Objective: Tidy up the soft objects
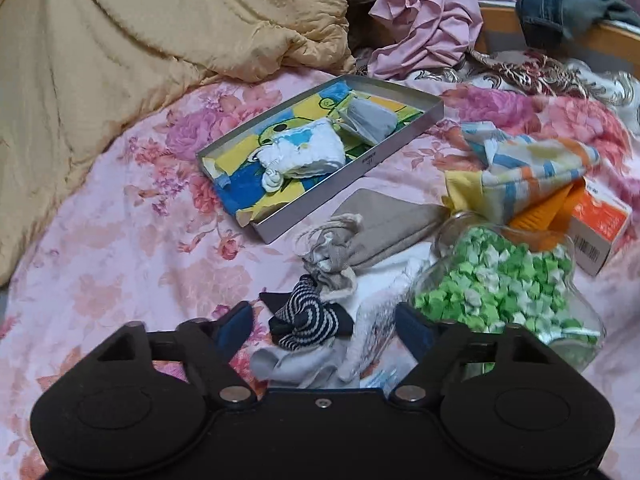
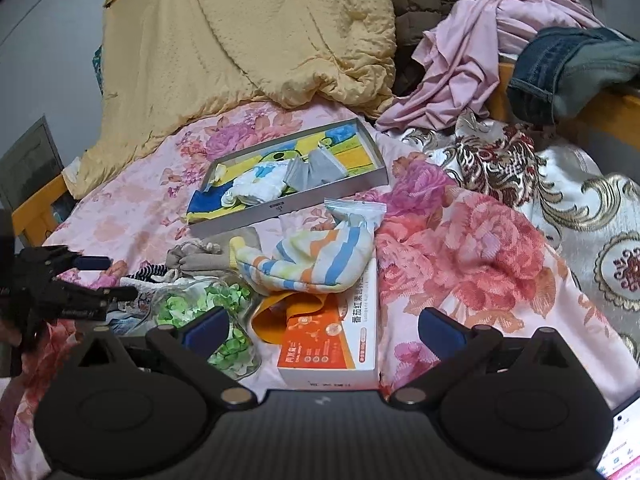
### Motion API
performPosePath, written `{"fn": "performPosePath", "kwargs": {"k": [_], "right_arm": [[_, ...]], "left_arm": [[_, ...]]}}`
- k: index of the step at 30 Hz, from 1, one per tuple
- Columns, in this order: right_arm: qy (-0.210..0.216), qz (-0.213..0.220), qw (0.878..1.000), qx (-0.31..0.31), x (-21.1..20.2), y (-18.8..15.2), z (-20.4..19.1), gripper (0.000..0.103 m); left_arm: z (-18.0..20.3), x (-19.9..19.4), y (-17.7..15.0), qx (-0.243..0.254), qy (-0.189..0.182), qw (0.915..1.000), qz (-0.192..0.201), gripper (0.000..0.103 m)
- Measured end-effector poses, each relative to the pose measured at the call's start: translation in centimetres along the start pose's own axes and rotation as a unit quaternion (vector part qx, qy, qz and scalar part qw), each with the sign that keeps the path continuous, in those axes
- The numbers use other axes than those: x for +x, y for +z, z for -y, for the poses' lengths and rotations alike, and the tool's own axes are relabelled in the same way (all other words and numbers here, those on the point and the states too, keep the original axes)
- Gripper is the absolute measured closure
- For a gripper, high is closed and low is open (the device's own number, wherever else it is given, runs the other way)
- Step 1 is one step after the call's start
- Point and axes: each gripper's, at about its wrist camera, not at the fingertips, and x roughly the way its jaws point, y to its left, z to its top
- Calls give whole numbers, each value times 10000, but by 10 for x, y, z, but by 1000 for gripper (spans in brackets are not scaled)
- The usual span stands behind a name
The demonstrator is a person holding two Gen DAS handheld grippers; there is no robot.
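Here, striped sock [image 1: 310,322] between (unclamped) left hand-held gripper [image 1: 324,326]

I see a pink bedsheet [image 1: 120,248] with flowers, a yellow blanket [image 1: 140,40], a black-and-white striped sock [image 1: 308,320], green paper stars [image 1: 500,280] and an orange box [image 2: 332,340].

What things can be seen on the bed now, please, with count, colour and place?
tray: one, grey, middle of the bed
white bundle: one, in the tray
grey bundle: one, in the tray, touching the white bundle
pouch: one, beige, before the tray
striped sock: one, black-white, between the left gripper's fingers
jar: one, clear, green paper stars
striped cloth: one, on the box
box: one, orange-white
blanket: one, yellow, behind
left gripper: open
right gripper: open, empty
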Motion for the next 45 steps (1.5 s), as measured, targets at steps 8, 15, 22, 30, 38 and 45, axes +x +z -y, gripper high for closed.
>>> {"fn": "performPosePath", "kwargs": {"k": [8, 15, 22, 30, 38, 45], "right_arm": [[20, 53, 10000, 64, 1, 10, 1, 0], [71, 66, 10000, 20, -3, 11, -1, 0], [105, -10, 9998, 195, 6, 11, 3, 0], [79, -53, 9989, -466, 49, 30, -10, 0], [27, -472, 9821, -1822, 101, 46, -22, 3], [55, -680, 9544, -2907, 122, 33, -44, 4]], "left_arm": [[9, 22, -6, 171, -533, 9979, -313, 77], [11, 3, -1, 225, -436, 9988, -56, 90], [14, -68, -15, 95, -183, 9988, 436, 92], [24, -103, -33, -1737, 239, 9822, 675, 92], [38, -106, -39, -2697, 278, 9597, 734, 92], [36, -107, -38, -2500, 417, 9646, 724, 92]]}}
